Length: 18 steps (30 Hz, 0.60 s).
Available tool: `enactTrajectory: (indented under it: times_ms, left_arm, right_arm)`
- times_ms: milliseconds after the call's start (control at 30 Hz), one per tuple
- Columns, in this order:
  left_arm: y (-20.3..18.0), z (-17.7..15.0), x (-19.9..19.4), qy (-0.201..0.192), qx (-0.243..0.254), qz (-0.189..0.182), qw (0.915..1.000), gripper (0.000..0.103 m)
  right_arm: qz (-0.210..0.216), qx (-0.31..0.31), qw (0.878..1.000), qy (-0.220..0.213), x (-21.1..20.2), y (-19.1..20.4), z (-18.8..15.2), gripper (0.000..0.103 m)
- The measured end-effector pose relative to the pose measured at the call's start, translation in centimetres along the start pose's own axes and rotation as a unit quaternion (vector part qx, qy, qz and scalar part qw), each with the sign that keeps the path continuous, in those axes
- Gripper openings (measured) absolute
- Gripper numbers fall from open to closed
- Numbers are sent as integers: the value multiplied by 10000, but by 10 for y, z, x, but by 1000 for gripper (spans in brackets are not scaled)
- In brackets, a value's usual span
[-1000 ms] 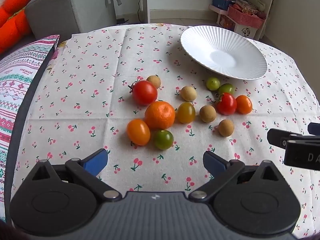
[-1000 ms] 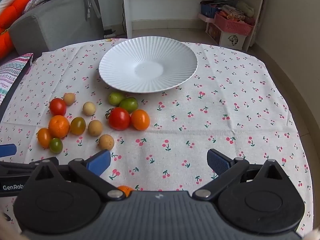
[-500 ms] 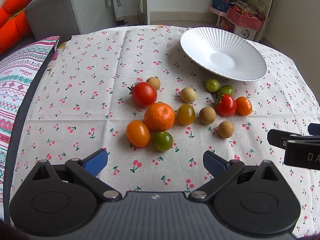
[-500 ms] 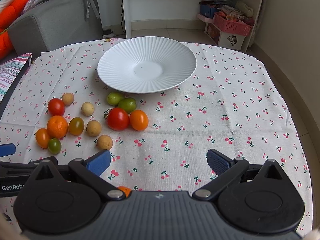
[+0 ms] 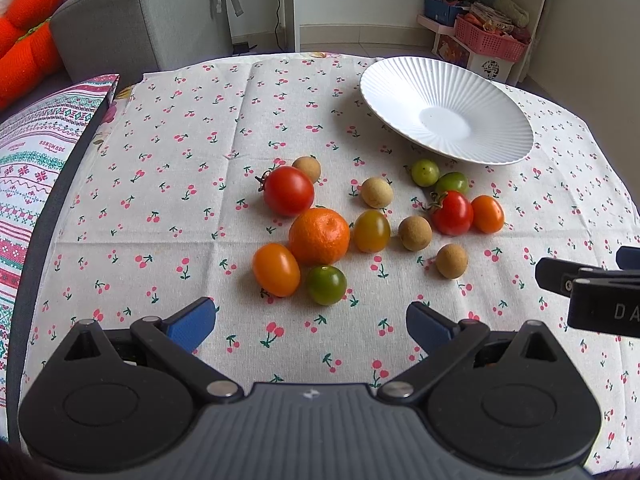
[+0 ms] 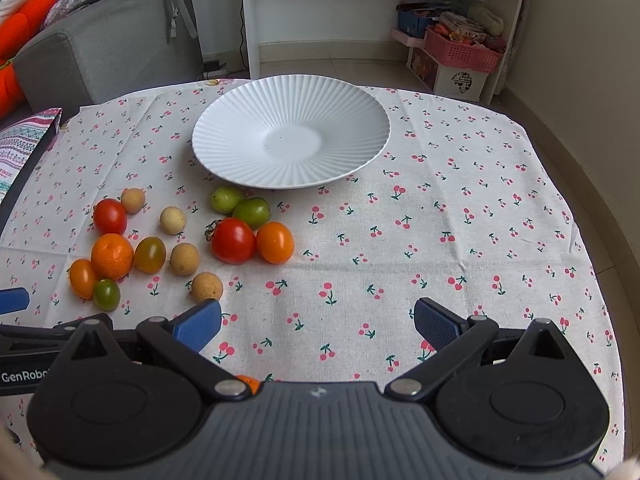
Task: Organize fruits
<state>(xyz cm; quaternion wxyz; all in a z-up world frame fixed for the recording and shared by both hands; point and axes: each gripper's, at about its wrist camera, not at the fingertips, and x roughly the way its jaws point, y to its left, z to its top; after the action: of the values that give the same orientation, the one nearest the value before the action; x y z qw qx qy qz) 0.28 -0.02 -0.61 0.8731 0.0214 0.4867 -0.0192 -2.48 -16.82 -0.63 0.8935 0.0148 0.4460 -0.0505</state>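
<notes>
While fruit (image 5: 319, 236) lies scattered mid-frame on the tablecloth (image 5: 168, 184), the plate (image 5: 496, 92) sits bare, upper right. Left gripper (image 5: 312, 320) and right gripper (image 6: 318, 322) both spread apart, holding nothing.

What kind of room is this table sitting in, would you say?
Most likely a home living room. A grey sofa stands behind the table, white shelves line the wall with a pink storage basket beside them, and the table wears a cherry-print tablecloth with a white plate.
</notes>
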Motion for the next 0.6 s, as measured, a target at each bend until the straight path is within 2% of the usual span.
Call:
enactTrajectory:
  times_ms: [600]
  left_arm:
    - [-1,1,1,-25,15,-11,10000,90]
  right_arm:
    - [-1,5,10000,-1,0,0,-1,103]
